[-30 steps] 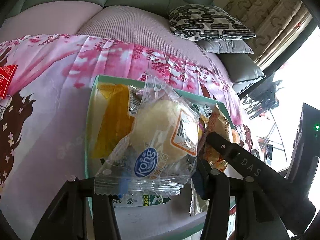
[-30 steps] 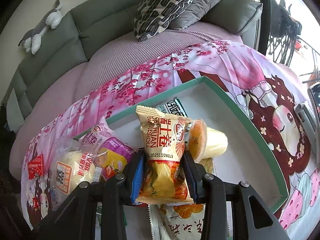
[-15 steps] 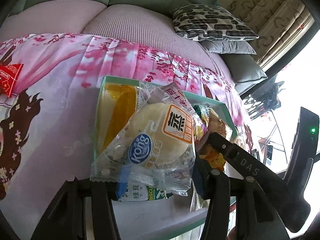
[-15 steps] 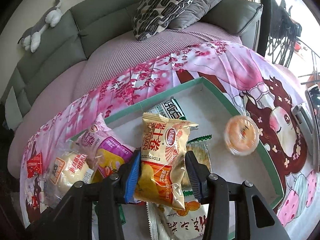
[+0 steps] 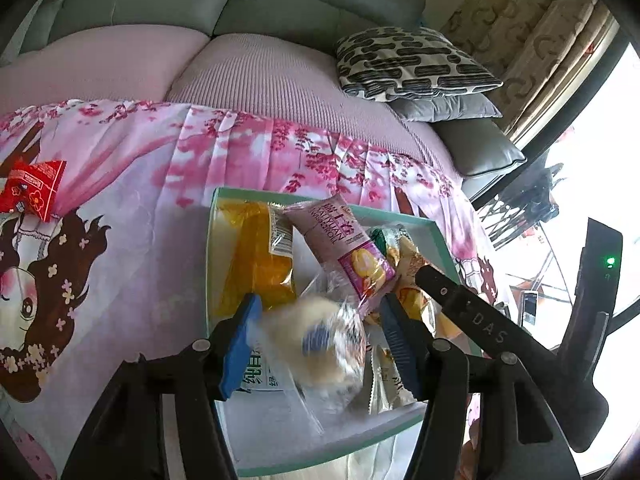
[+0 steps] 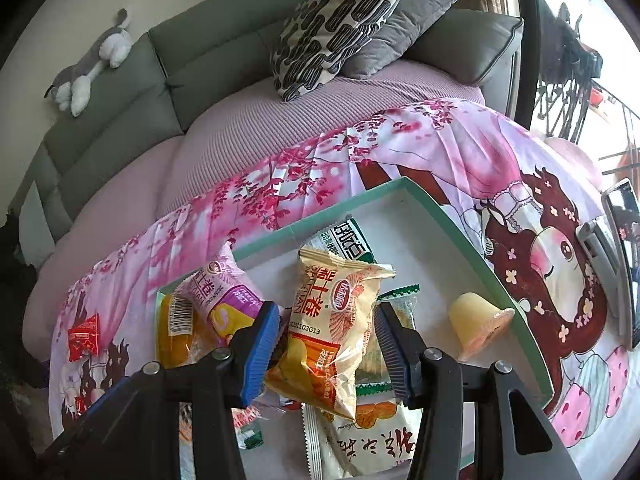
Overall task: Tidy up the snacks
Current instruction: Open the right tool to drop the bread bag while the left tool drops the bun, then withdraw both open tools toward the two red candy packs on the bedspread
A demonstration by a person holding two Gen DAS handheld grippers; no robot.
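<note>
A white tray with a green rim (image 5: 224, 196) (image 6: 456, 220) lies on the pink printed cloth and holds several snack packs. My left gripper (image 5: 320, 320) is open; the clear-wrapped bun (image 5: 320, 344) shows blurred between its fingers, over the tray. My right gripper (image 6: 326, 336) has its jaws spread, with the gold Swiss-roll pack (image 6: 332, 320) between them; it looks loose. A purple roll pack (image 5: 344, 248) (image 6: 224, 292), a yellow pack (image 5: 256, 264) (image 6: 176, 332) and a jelly cup (image 6: 476, 324) lie in the tray.
A red snack packet (image 5: 32, 190) (image 6: 82, 336) lies on the cloth left of the tray. A phone on a stand (image 6: 616, 240) is at the right. Sofa cushions and a patterned pillow (image 5: 412, 64) are behind. My right gripper's body (image 5: 480, 328) crosses the left wrist view.
My left gripper has opened and the bun is dropping into the tray. My right gripper has opened around the gold pack. The jelly cup has rolled to the tray's right side.
</note>
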